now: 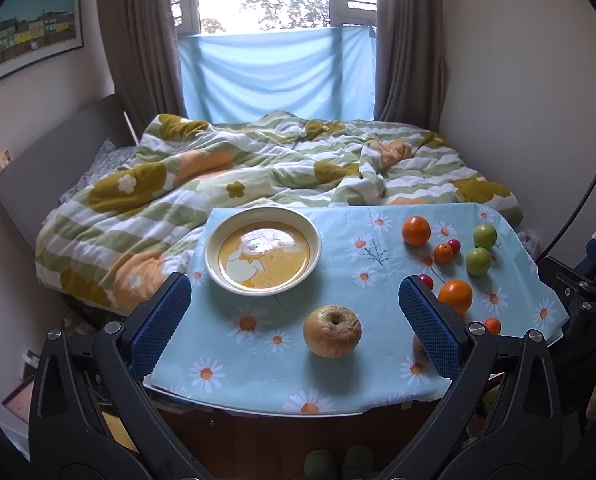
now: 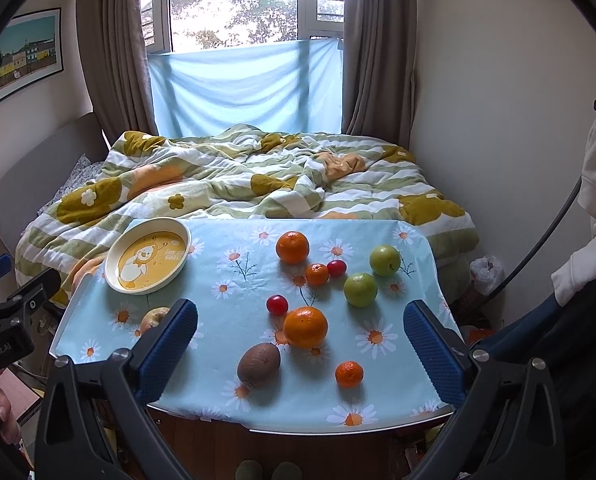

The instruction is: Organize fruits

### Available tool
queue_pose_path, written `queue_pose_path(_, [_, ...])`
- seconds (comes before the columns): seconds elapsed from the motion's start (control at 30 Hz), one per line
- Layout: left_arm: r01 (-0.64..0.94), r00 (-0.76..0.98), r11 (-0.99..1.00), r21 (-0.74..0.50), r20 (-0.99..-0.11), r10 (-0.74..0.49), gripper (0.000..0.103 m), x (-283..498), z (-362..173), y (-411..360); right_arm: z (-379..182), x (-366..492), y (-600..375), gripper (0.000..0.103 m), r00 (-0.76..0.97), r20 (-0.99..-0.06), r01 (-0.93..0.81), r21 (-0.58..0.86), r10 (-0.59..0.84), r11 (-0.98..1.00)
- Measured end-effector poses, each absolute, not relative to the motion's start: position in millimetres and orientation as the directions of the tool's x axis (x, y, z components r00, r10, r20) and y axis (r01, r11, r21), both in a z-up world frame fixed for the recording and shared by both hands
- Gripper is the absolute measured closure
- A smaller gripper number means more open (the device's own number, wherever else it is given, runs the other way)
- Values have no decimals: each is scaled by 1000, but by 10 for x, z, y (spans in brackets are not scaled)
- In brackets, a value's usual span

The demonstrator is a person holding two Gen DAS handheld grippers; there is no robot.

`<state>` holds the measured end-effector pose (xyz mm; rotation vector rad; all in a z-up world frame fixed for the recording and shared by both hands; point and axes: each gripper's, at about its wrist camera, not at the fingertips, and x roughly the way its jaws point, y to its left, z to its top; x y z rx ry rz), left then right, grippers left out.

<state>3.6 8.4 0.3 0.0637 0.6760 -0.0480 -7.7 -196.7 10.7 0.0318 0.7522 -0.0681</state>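
Observation:
A cream plate with a yellow duck picture [image 1: 262,250] [image 2: 148,255] sits empty at the table's far left. A wrinkled yellow-brown apple [image 1: 332,331] [image 2: 154,317] lies in front of it. To the right lie oranges [image 2: 305,327] [image 2: 292,246] [image 1: 416,231], small tangerines [image 2: 349,373] [image 2: 317,274], two green apples [image 2: 360,289] [image 2: 384,260], red cherry tomatoes [image 2: 277,304] [image 2: 336,268] and a brown kiwi [image 2: 258,364]. My left gripper [image 1: 294,320] is open above the near edge, around the apple's line. My right gripper [image 2: 299,344] is open, empty, near the kiwi and orange.
The small table wears a light blue daisy cloth [image 1: 258,364] [image 2: 226,280] and stands against a bed with a green and orange duvet [image 1: 218,184]. Walls close in on both sides. The right gripper's body shows at the right edge of the left wrist view [image 1: 589,312].

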Motion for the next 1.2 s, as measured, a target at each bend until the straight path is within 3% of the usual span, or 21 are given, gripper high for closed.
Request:
queue_pose_path(0.67, [75, 743, 997, 18, -668, -43, 0, 102, -66, 19, 8, -64, -2038, 0, 706, -709, 35, 30, -4, 999])
queue_pose_path(1.2, [159, 601, 987, 5, -794, -93, 0, 425, -974, -15, -857, 99, -2150, 0, 594, -796, -24, 126, 116, 992])
